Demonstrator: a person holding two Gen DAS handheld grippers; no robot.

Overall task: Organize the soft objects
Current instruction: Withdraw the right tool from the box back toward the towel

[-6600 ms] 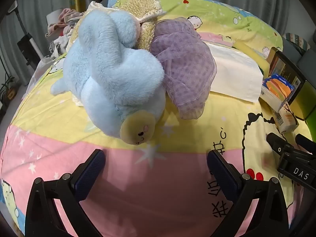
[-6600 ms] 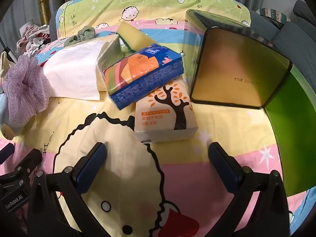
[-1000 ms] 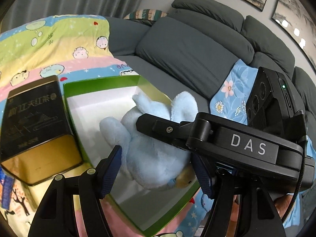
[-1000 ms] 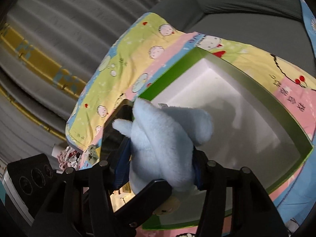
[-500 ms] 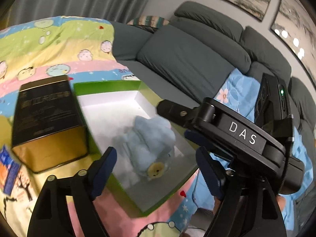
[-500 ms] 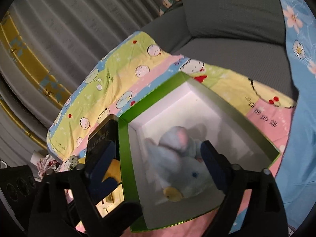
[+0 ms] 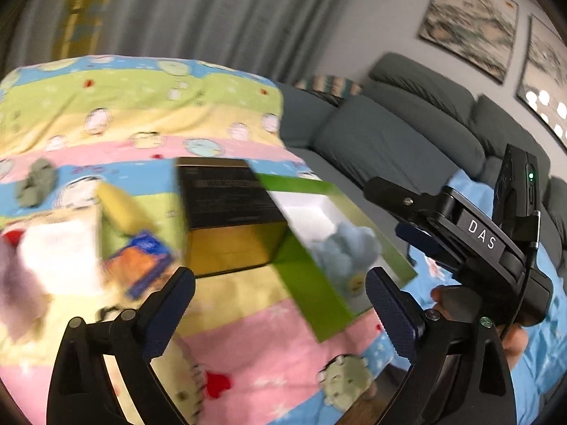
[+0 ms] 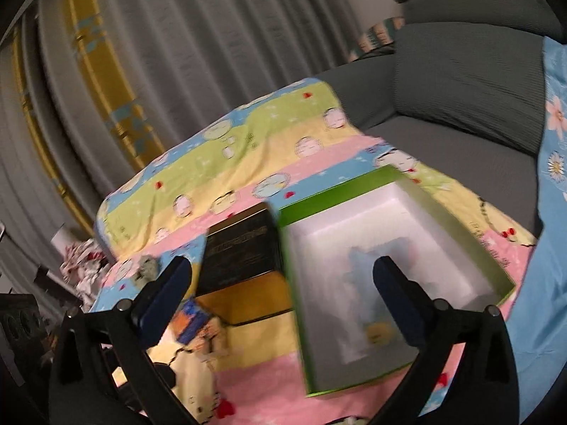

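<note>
The light blue plush toy [image 7: 345,249] lies inside the green box [image 7: 312,283] with the white lining; it also shows, blurred, in the right wrist view [image 8: 361,283] inside the same green box [image 8: 294,283]. My left gripper [image 7: 280,301] is open and empty, above the blanket in front of the box. My right gripper [image 8: 283,290] is open and empty, above the box's near left wall. A purple mesh puff [image 7: 14,283] lies blurred at the far left. The right gripper's body [image 7: 471,241] shows in the left wrist view, to the right of the box.
A black and gold tin [image 7: 226,216] stands left of the green box. Tissue packs [image 7: 141,262] and a white pack [image 7: 56,255] lie further left on the cartoon blanket [image 7: 141,113]. A grey sofa [image 7: 407,134] and a blue floral cloth [image 8: 553,212] are at the right.
Both grippers have let go of the plush toy, which now lies in the green box. Both have pulled back and swung left; the views are blurred with motion.
</note>
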